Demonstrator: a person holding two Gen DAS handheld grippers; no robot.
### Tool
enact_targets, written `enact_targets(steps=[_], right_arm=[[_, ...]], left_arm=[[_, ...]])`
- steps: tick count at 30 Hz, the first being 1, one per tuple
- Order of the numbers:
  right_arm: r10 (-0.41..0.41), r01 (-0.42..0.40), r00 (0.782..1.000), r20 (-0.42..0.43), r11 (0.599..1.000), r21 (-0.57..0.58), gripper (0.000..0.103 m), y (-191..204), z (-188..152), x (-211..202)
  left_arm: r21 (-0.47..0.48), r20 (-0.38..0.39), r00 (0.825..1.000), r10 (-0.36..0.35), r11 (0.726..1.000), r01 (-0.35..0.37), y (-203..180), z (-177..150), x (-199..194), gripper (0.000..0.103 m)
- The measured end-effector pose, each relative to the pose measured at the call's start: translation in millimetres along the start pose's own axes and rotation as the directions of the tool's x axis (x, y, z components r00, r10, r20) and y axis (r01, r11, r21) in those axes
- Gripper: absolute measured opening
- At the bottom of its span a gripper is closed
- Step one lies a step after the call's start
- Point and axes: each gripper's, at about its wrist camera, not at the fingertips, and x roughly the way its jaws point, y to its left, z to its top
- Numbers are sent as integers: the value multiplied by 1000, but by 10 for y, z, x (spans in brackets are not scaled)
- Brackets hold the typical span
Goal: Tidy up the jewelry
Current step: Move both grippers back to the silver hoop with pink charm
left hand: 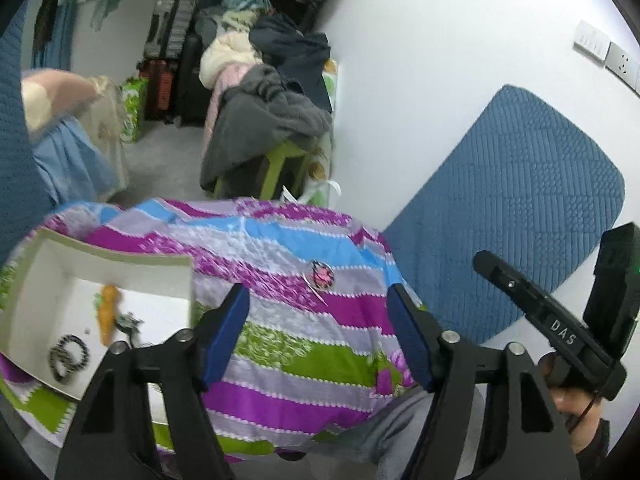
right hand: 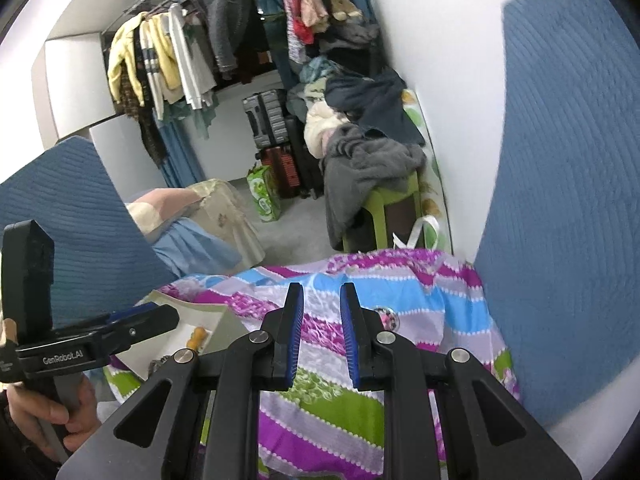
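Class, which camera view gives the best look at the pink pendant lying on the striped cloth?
The left wrist view: the pink pendant lies unobstructed between the open fingers. In the right wrist view it is partly hidden behind a finger of the right gripper.

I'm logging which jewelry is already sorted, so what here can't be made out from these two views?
- Box contents, right wrist view: mostly hidden behind the left hand-held gripper.
- Dark tangled item beside the orange piece, left wrist view: too small and blurred to identify.
- Pink round piece on the striped cloth: blurred; in the right wrist view partly behind a finger.
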Motion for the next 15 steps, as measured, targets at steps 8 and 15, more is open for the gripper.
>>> enact_targets(steps=[8, 15], right_arm=[[0, 7, 997, -74, 995, 96, 17, -462, -366, 515], [54, -34, 991, -123, 987, 160, 17, -757, -520, 1098]], left_arm=[[-24, -78, 996, -39, 999, 37, -49, -171, 541, 57], [-40, -107, 992, -69, 997, 65, -7, -143, 1011, 44]])
